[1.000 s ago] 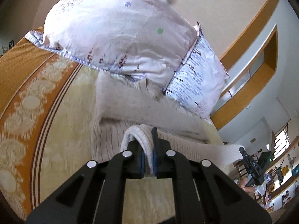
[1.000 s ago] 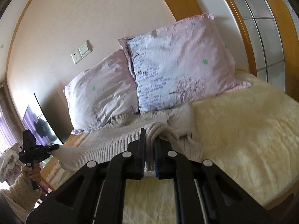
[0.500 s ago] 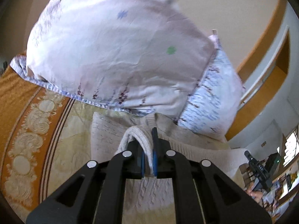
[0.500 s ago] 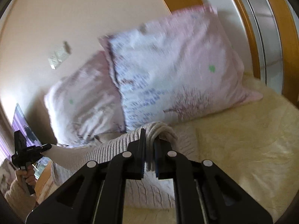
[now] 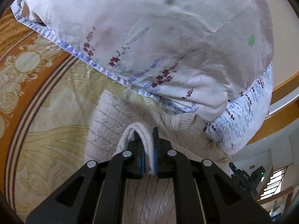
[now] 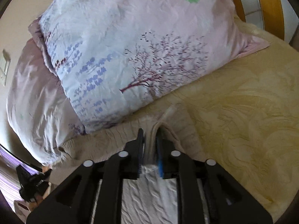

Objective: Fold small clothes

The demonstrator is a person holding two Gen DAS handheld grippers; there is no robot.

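Note:
A cream cable-knit sweater lies on the bed right under the pillows. My left gripper is shut on a doubled-over ribbed edge of it, which arches up between the blue pads. In the right wrist view the same sweater spreads below the lavender-print pillow. My right gripper has its jaws opening, with a strip of the knit still lying loose in the gap. The sweater's near part is hidden under both grippers.
Two pink floral pillows stand close ahead. A yellow and orange patterned bedspread surrounds the sweater. A wooden headboard frame runs at the right. The other gripper shows at each view's edge.
Both grippers carried the sweater's edge forward and down toward the pillows, which now fill the views. The right jaws have parted around the knit; the left stay clamped.

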